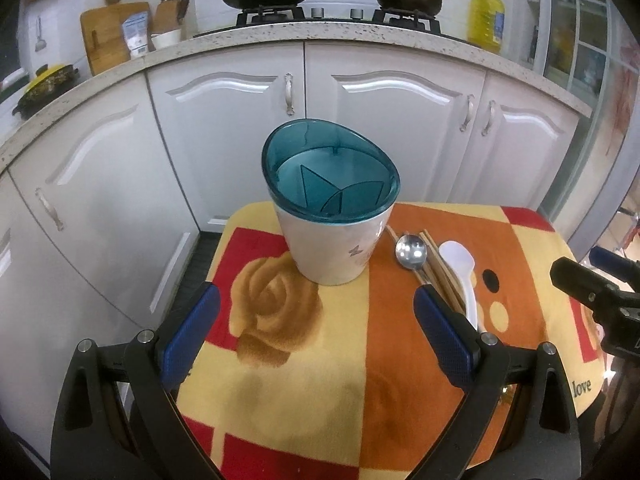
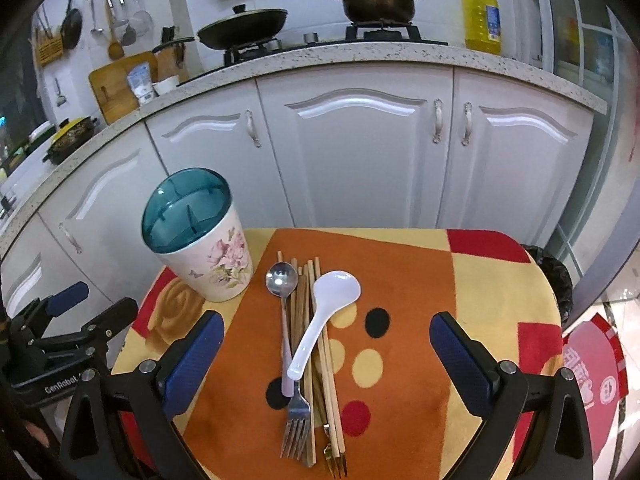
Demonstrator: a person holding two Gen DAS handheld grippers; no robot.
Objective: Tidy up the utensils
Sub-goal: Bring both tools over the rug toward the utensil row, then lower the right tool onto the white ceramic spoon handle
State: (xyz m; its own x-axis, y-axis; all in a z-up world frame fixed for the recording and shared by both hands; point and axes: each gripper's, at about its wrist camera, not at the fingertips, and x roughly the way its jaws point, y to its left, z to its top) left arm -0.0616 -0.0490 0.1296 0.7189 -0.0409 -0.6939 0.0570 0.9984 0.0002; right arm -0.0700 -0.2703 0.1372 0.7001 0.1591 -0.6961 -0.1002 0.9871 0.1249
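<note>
Both claws are seen spread wide and empty above a patterned cloth (image 2: 400, 264) covering a small table. Between the fingers of the right gripper (image 2: 326, 344) a pile of utensils is observed: a steel fork (image 2: 297, 420), wooden chopsticks (image 2: 320, 360), a metal spoon (image 2: 281, 278) and a white ladle spoon (image 2: 320, 320) lying across the chopsticks. The left gripper (image 1: 316, 320) is held in front of a floral utensil holder (image 1: 332, 216) with a teal divided insert, standing upright just left of the pile. White cabinets (image 2: 360, 152) are noted behind.
</note>
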